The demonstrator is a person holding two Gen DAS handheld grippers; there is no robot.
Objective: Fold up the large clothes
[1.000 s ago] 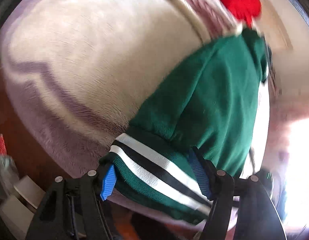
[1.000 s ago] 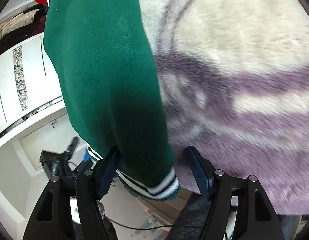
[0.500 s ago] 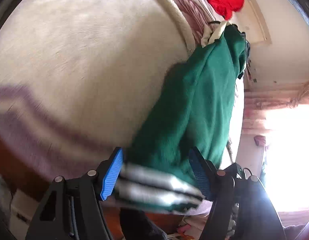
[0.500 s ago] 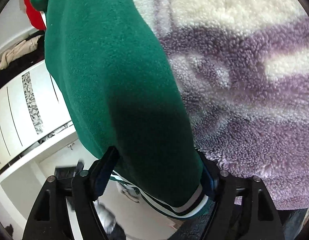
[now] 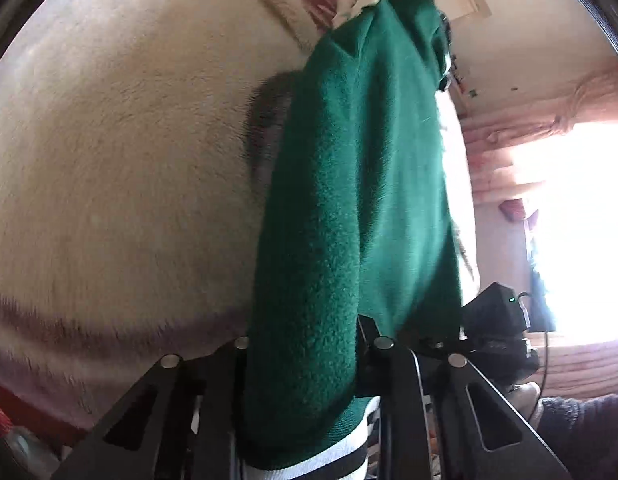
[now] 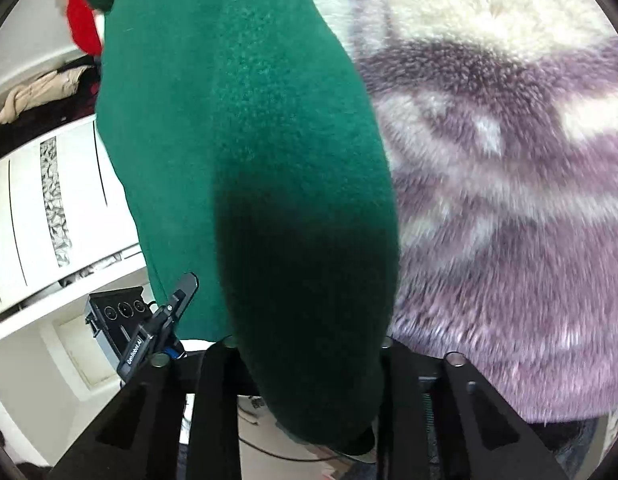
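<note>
- My left gripper (image 5: 305, 364) is clenching the green sweater (image 5: 361, 200), its fingers having just been closing on the striped hem.
- My right gripper (image 6: 309, 364) is likewise gripping it, just closed; the sweater is lying ahead across the fleece blanket (image 6: 509, 200).

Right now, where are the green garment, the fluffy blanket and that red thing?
green garment (image 5: 349, 200), left wrist view, middle of its fleece.
fluffy blanket (image 6: 509, 160), right wrist view, purple patch.
red thing (image 6: 83, 20), right wrist view, visible edge.
</note>
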